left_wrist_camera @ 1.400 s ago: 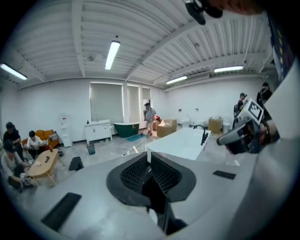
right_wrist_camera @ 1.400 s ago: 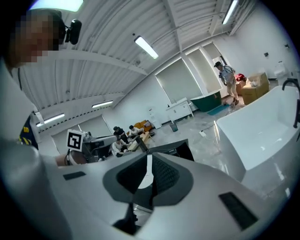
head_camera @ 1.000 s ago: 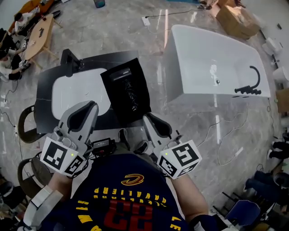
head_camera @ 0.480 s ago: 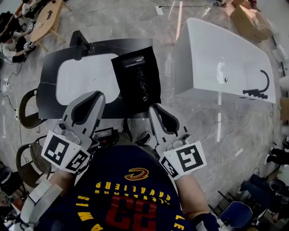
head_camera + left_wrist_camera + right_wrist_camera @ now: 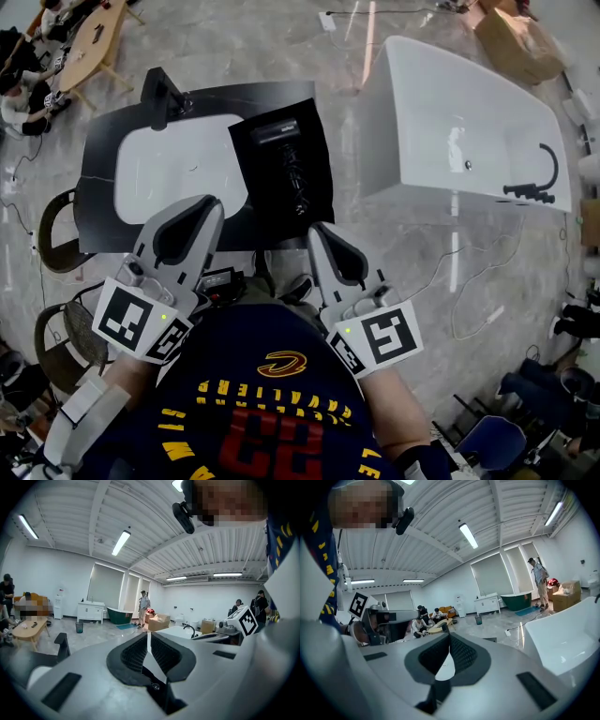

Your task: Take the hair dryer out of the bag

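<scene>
Head view: the white basin [image 5: 169, 169] is set in a black counter [image 5: 94, 202]. The black bag [image 5: 286, 187] lies flat on the counter just right of the basin. The hair dryer [image 5: 277, 132] is hard to pick out, dark on dark. There's a greyish block at the bag's far end and a thin dark line running from it toward me. So its long axis seems to go far-to-near along the bag, w/ the block end pointing away from me. Can't tell if it's in or on the bag. My left gripper [image 5: 202, 210] is at the basin's near edge. My right gripper [image 5: 317, 234] is near-right of the basin, just short of the bag. Neither touches the bag.

Left gripper view: my fingers are nearly together w/ only a thin slit, nothing betw. them.

Right gripper view: my fingers have just been closing. The tips now meet, empty.
</scene>
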{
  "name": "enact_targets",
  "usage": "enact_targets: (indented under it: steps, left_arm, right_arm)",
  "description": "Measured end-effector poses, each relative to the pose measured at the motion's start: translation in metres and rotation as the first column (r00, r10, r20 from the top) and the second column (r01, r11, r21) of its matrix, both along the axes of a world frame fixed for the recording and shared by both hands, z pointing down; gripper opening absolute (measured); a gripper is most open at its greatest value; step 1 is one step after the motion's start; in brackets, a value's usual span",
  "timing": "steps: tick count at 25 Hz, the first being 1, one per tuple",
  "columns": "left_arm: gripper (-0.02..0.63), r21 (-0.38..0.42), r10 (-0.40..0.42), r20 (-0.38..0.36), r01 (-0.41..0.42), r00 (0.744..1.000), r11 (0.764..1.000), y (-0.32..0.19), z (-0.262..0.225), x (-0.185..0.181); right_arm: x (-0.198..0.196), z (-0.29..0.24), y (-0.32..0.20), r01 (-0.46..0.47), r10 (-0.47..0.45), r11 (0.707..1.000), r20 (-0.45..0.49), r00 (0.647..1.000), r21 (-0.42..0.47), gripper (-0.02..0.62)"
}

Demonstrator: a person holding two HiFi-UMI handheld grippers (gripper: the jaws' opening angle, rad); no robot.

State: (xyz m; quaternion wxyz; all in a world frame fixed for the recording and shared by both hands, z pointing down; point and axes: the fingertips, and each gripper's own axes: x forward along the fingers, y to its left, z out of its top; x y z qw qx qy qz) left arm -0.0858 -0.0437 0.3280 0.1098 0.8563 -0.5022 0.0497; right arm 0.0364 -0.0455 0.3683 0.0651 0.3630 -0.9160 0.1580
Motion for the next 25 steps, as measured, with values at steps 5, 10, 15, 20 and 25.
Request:
enact_targets:
  steps: [5,10,15,20,25]
  left_arm:
    - [0.026,0.004,0.002,0.004,-0.002,1.0,1.0,-0.004,-0.001,0.0]
    - [0.026,-0.001,0.001,0.006,-0.001,1.0,1.0,-0.008,0.0,0.0]
    - [0.026,-0.007,0.004,0.009,-0.004,1.0,1.0,-0.01,0.003,0.0]
    - [0.026,-0.012,0.006,0.01,-0.006,1.0,1.0,-0.012,0.006,0.001]
    - [0.026,-0.016,0.009,0.01,-0.009,1.0,1.0,-0.015,0.009,0.002]
  right_arm:
    - [-0.001,-0.001,-0.001,0.006,-0.006,1.0,0.007,1.0,-0.001,0.012]
    - [-0.004,0.001,-0.004,0.014,-0.014,1.0,0.01,1.0,-0.011,0.012]
    - [-0.005,0.004,-0.004,0.017,-0.017,1.0,0.015,1.0,-0.021,0.012]
    - [-0.006,0.008,-0.005,0.021,-0.021,0.999,0.015,1.0,-0.027,0.012]
    - [-0.006,0.011,-0.007,0.024,-0.023,0.999,0.017,1.0,-0.038,0.012]
